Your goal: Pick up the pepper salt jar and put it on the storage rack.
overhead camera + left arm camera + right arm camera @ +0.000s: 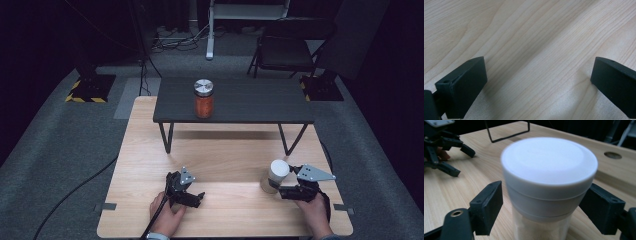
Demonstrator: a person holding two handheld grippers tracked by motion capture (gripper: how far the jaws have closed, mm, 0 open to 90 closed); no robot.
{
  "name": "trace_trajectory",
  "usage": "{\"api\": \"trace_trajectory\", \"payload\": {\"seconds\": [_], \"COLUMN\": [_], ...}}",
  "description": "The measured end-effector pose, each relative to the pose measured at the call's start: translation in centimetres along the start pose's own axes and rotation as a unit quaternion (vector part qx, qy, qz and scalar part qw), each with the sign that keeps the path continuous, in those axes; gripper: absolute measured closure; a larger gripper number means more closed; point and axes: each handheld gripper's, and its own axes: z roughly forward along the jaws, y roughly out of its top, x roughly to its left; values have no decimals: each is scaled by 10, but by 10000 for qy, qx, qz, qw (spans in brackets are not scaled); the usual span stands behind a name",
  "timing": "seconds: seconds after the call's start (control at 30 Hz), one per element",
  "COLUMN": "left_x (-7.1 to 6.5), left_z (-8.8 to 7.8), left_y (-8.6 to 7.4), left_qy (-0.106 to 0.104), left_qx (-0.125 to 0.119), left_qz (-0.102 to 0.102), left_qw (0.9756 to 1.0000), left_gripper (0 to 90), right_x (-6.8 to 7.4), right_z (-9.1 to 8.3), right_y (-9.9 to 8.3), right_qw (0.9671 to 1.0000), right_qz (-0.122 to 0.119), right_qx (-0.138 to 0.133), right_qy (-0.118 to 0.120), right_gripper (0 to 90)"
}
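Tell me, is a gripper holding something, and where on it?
Not yet. The right gripper has its jaws around the white-lidded jar, just under the lid, with a gap on the left. The left gripper is open over bare table.

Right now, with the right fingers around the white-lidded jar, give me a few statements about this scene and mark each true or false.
1. The white-lidded jar stands upright between the right gripper fingers. True.
2. The orange-filled jar lies on its side on the wooden table. False: it stands upright on the dark raised shelf.
3. The left gripper holds a jar. False: its fingers are apart over bare wood.
4. The orange-filled jar has a silver lid. True.
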Motion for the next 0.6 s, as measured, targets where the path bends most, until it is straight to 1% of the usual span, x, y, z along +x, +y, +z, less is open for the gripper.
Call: {"api": "trace_trajectory", "payload": {"seconds": [0.03,0.13,0.23,0.6], "left_x": [0,0,0,0], "left_z": [0,0,0,0], "left_y": [0,0,0,0], "left_qy": [0,0,-1,-2], "left_qx": [1,1,1,3], "left_qz": [1,2,3,2], "left_qw": [10000,10000,10000,10000], "left_gripper": [5,5,4,5], "right_x": [-1,-1,2,1], "right_z": [1,1,1,0], "right_y": [-1,-2,-1,1], "right_qw": [10000,9999,10000,10000], "right_qz": [43,20,-38,-44], "right_qx": [-15,-97,-77,-53], "right_qy": [17,17,-37,-18], "right_gripper": [251,330,339,341]}}
